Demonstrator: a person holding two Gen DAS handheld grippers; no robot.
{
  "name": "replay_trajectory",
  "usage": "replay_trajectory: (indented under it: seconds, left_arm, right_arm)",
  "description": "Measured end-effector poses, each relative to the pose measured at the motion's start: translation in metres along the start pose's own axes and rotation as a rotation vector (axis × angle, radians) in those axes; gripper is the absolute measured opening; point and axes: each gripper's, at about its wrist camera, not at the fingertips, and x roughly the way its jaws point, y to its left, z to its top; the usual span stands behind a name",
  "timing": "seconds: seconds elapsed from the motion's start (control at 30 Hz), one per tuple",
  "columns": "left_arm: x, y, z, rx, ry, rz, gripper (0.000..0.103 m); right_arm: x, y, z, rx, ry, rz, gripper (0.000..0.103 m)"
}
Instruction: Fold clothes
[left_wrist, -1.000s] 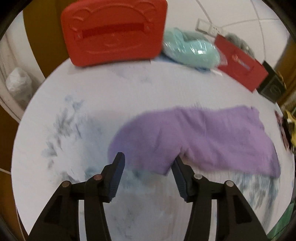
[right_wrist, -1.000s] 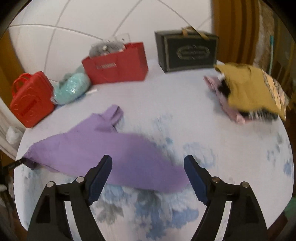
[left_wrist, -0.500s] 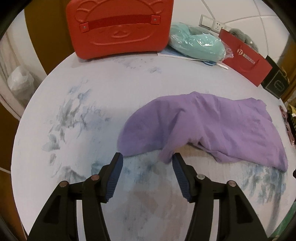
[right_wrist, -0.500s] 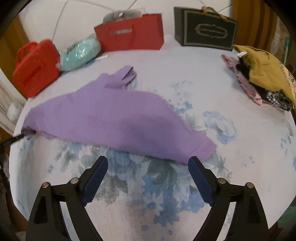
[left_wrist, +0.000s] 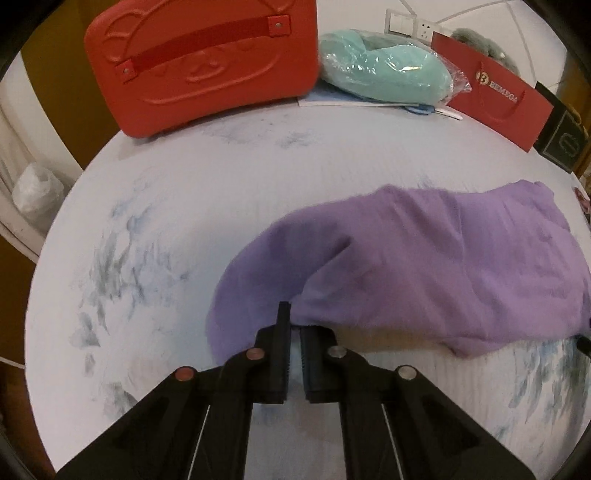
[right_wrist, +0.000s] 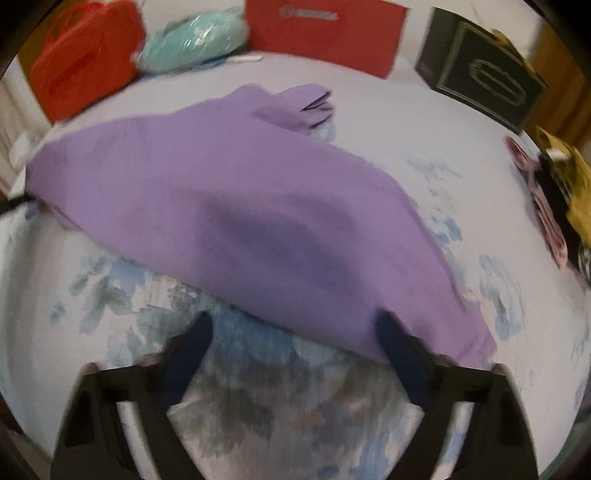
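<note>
A purple garment (left_wrist: 424, 266) lies spread in a long crumpled band across the round table with its blue-flowered cloth (left_wrist: 166, 206). My left gripper (left_wrist: 293, 321) is at the garment's near left end, its jaws almost together with the cloth's edge pinched at the tips. In the right wrist view the same garment (right_wrist: 240, 206) fills the middle, a folded sleeve at its far side. My right gripper (right_wrist: 293, 325) is open wide at the garment's near edge, and the right finger (right_wrist: 399, 350) touches the hem. That view is blurred.
At the table's far side stand a red case (left_wrist: 199, 62), a teal bundle in plastic (left_wrist: 384, 74), a red paper bag (left_wrist: 495, 99) and a black box (right_wrist: 480, 70). A pile of clothes with a yellow top (right_wrist: 565, 195) sits at the right edge.
My left gripper has gone from open to shut on the garment's left end. My right gripper has moved forward and down, so the garment's near edge now lies between its fingers.
</note>
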Motion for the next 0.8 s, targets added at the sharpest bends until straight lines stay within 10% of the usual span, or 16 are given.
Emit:
replay_trajectory:
  seconds: [0.1, 0.4, 0.5, 0.53, 0.6, 0.7, 0.8]
  left_arm:
    - [-0.024, -0.005, 0.022, 0.011, -0.082, -0.029, 0.003]
    - [-0.045, -0.05, 0.091, 0.055, -0.154, -0.118, 0.003]
    - [-0.047, -0.068, 0.114, 0.071, -0.162, -0.147, 0.038]
    - [-0.048, -0.074, 0.122, 0.077, -0.164, -0.157, 0.066]
    - [-0.049, -0.087, 0.138, 0.088, -0.169, -0.177, 0.069]
    - [-0.045, -0.097, 0.131, 0.111, -0.144, -0.191, 0.069]
    - [-0.041, -0.091, 0.102, 0.108, -0.102, -0.197, 0.069]
  right_arm:
    - [-0.013, -0.01, 0.017, 0.037, -0.063, 0.039, 0.012]
    - [-0.154, -0.105, 0.032, 0.37, -0.473, 0.187, 0.01]
    - [-0.166, -0.127, 0.02, 0.422, -0.451, 0.154, 0.01]
    - [-0.162, -0.128, 0.017, 0.419, -0.421, 0.137, 0.013]
    - [-0.149, -0.125, 0.012, 0.41, -0.364, 0.124, 0.021]
    - [-0.127, -0.115, 0.003, 0.388, -0.299, 0.121, 0.073]
    - [-0.106, -0.108, -0.006, 0.356, -0.245, 0.117, 0.081]
